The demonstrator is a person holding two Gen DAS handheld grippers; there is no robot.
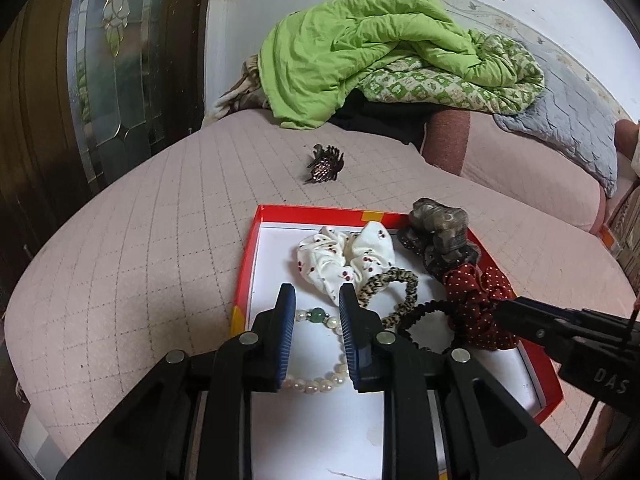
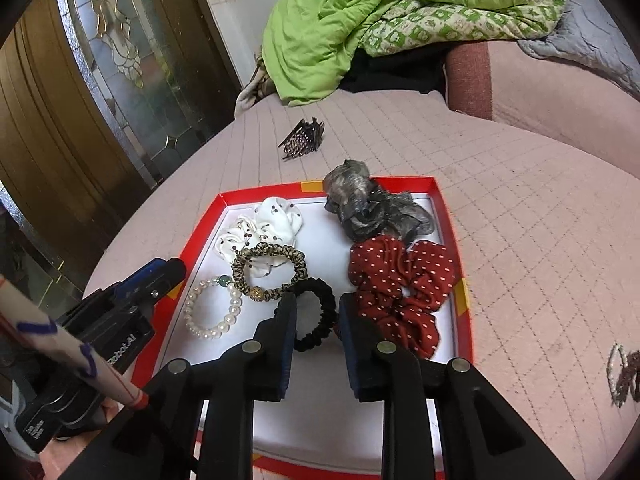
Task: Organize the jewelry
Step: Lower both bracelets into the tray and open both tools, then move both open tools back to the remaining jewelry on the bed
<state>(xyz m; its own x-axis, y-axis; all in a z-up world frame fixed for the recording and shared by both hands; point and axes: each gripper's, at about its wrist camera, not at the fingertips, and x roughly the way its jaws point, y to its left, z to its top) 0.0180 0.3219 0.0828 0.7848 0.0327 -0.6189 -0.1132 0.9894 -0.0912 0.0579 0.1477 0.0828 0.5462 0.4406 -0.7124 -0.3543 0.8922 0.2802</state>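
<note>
Jewelry and hair ties lie in a shallow red tray [image 1: 245, 264] with a white floor, set on the pink quilted bed [image 1: 132, 240]. My left gripper [image 1: 317, 334] hangs low over the near left part of the tray with its jaws parted and nothing between the pads. The pearl bracelet [image 1: 320, 384] lies on the tray floor directly under that gap: its green bead [image 1: 317, 315] shows between my two blue fingers [image 1: 285, 336], and the rest of the strand curves back beneath them. I cannot tell whether the pads touch the pearls.

My right gripper [image 2: 318, 338] hovers over the middle of the tray, jaws likewise apart and empty. The black hair tie [image 2: 316, 312] lies under and between its fingertips, with its far loop showing in the gap. Just to the right of my right finger sits the red dotted scrunchie [image 2: 400, 284], and the grey scrunchie [image 2: 368, 208] lies beyond it at the tray's far right corner, partly over the rim.

The leopard-print hair tie [image 2: 272, 270] rests between the pearl bracelet and the black tie, overlapping the white cherry-print scrunchie [image 2: 260, 232] toward the far left.

Outside the tray, a dark claw clip [image 1: 325, 163] lies on the quilt well beyond the far rim. A small beaded piece [image 2: 622, 372] lies on the quilt off to the right, too blurred to name. A green comforter [image 1: 360, 52] is heaped at the head of the bed.
</note>
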